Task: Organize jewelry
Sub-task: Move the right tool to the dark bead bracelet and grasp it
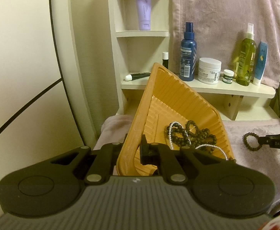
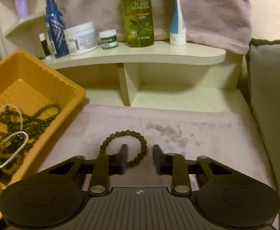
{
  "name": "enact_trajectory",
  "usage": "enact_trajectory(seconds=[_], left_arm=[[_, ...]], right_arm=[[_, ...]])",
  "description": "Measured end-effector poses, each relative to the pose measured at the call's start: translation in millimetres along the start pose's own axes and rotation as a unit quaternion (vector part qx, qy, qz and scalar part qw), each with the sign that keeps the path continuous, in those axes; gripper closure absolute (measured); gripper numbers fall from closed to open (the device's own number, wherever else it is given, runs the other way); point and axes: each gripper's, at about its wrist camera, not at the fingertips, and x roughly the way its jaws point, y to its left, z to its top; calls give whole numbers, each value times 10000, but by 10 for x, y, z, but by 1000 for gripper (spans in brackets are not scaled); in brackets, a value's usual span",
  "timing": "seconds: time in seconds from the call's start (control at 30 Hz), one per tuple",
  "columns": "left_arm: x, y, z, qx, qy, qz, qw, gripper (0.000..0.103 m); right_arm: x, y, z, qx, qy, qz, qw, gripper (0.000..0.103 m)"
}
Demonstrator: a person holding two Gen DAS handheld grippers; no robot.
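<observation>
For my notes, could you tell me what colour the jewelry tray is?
Orange tray, clearest in the right wrist view.

A blue spray bottle [image 1: 187,51], white jar [image 1: 209,70] and olive bottle [image 2: 138,13] stand on the shelf [image 2: 159,55].

Ribbed, matt orange plastic tray [image 2: 68,88]; matt dark bead bracelet [image 2: 138,140] on soft, plush pink cloth [image 2: 207,134]; smooth pale wood-look shelf [image 2: 159,55].
</observation>
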Motion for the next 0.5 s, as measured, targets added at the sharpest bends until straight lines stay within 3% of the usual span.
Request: enact_trajectory(seconds=[0.27, 0.5], left_arm=[[10, 8, -3, -14, 7, -1, 10000, 96], [11, 9, -3, -13, 5, -2, 10000, 96]], right_arm=[[81, 44, -33, -201, 68, -221, 9995, 96], [-133, 108, 0, -325, -87, -199, 9992, 97]])
